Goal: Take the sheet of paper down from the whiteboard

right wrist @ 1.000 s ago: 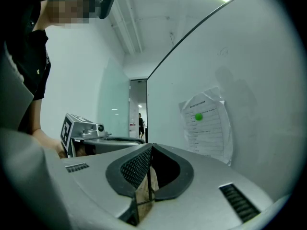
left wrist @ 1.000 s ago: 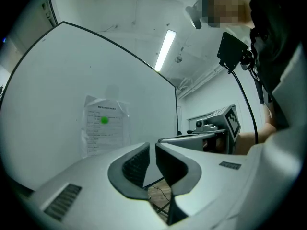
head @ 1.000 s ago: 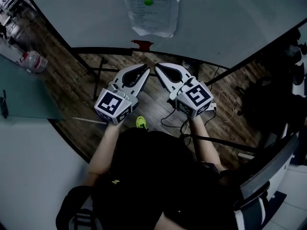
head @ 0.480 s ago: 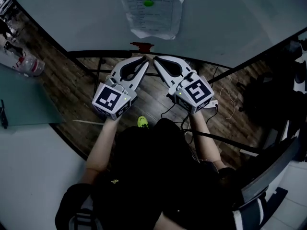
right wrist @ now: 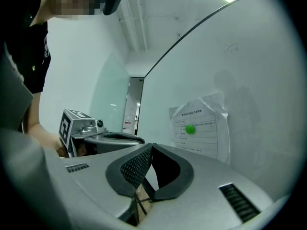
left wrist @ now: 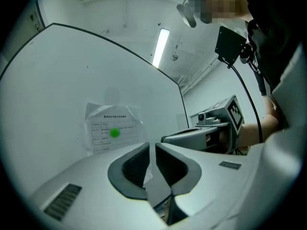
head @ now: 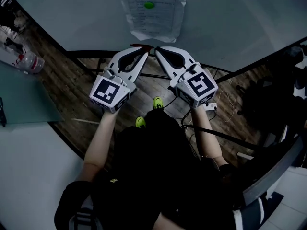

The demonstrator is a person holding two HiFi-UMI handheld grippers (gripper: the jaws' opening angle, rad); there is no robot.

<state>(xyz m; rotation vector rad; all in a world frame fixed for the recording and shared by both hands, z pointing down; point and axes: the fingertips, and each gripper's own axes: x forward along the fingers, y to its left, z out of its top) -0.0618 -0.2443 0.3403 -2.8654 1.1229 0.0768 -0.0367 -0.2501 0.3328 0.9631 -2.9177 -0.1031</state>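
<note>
A printed sheet of paper (head: 154, 13) in a clear sleeve hangs on the whiteboard (head: 230, 18), pinned by a round green magnet (head: 149, 5). The sheet (left wrist: 112, 132) also shows in the left gripper view and the sheet (right wrist: 200, 128) in the right gripper view, ahead of the jaws. My left gripper (head: 145, 51) and right gripper (head: 157, 51) are held side by side just below the sheet, tips nearly meeting. Both are shut with nothing between the jaws. Neither touches the paper.
A red object (head: 140, 45) sits on the board's lower ledge behind the tips. The board's stand legs and cables (head: 225, 104) cross the wooden floor. A plastic bottle (head: 25, 59) rests on a table at left. An office chair (head: 268, 176) stands at right.
Both grippers have moved up toward the whiteboard together, their tips now at the board's lower edge under the sheet. Jaws stayed shut.
</note>
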